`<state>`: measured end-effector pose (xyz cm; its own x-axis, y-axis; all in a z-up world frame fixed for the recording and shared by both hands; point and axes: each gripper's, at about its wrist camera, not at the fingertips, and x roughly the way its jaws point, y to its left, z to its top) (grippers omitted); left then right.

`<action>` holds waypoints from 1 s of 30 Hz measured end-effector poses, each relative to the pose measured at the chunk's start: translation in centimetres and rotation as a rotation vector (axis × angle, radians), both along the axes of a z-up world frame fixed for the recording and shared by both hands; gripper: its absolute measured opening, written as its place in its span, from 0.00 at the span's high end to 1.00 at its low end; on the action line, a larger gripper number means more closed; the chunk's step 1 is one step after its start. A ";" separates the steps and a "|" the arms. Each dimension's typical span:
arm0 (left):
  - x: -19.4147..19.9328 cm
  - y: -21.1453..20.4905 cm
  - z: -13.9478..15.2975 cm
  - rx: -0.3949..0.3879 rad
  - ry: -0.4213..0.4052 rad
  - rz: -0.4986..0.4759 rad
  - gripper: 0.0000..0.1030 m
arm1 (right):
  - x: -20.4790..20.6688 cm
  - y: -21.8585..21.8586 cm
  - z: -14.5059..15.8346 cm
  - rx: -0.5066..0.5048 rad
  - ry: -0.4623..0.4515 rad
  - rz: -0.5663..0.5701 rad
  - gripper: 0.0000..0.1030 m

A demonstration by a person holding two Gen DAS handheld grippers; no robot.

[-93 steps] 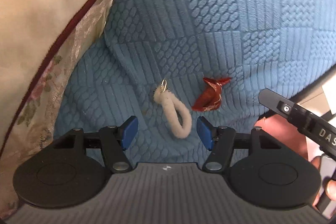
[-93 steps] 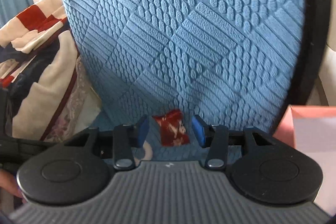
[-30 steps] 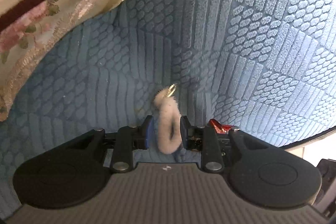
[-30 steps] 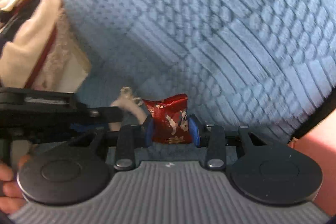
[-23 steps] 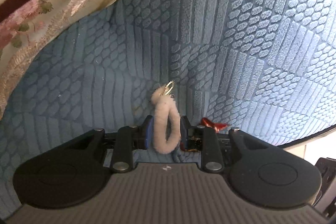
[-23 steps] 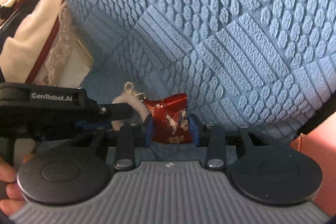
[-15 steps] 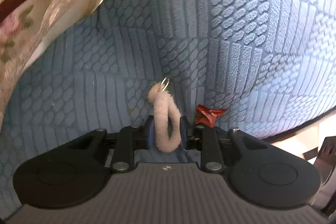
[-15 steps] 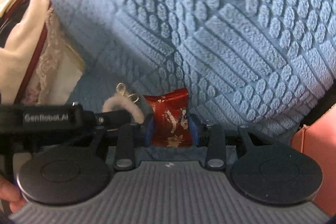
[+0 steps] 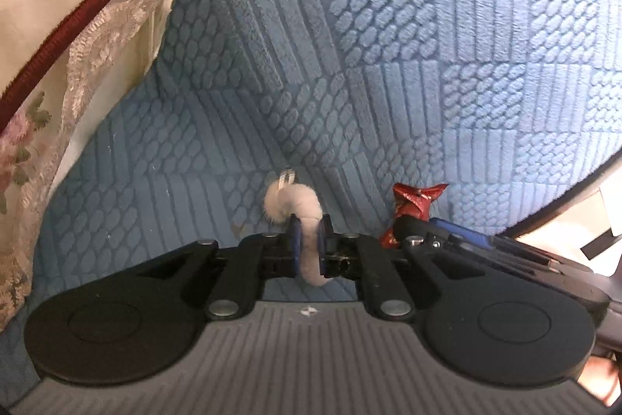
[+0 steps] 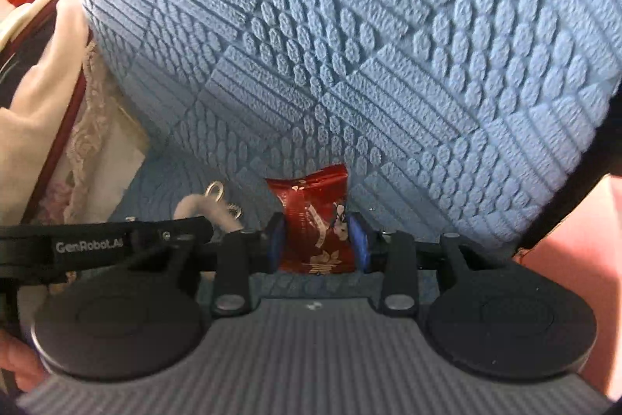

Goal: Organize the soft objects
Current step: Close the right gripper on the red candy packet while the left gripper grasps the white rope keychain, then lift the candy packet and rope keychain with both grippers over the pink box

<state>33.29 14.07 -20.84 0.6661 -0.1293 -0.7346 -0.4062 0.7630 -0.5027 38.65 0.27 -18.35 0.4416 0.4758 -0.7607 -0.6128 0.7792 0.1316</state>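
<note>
Pinching the white fuzzy loop [image 9: 309,240], the left gripper [image 9: 309,246] fingers have just closed on it; the right gripper [image 10: 317,240], beside the "GenRobot.AI" label, clamps the red packet [image 10: 315,220] above the blue cushion [image 10: 350,45].

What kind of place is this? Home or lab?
Likely a home, on a sofa or bed: blue textured cushion, lace-trimmed floral fabric, patterned blanket beside it.
</note>
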 end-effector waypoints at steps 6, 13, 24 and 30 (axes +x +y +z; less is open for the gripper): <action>-0.8 -1.2 1.4 0.021 -0.023 -0.017 0.91 | -0.5 -1.5 1.7 0.015 -0.008 -0.014 0.62; -3.2 -0.8 2.8 0.036 -0.038 -0.054 0.90 | -1.9 -3.0 3.9 -0.010 -0.079 0.000 0.62; -5.6 -2.5 3.9 0.065 -0.050 -0.097 0.90 | -5.6 -6.5 5.1 -0.011 -0.035 -0.009 0.62; -7.6 -3.1 4.6 0.079 -0.064 -0.106 0.90 | -8.1 -6.9 5.2 0.001 -0.023 -0.011 0.62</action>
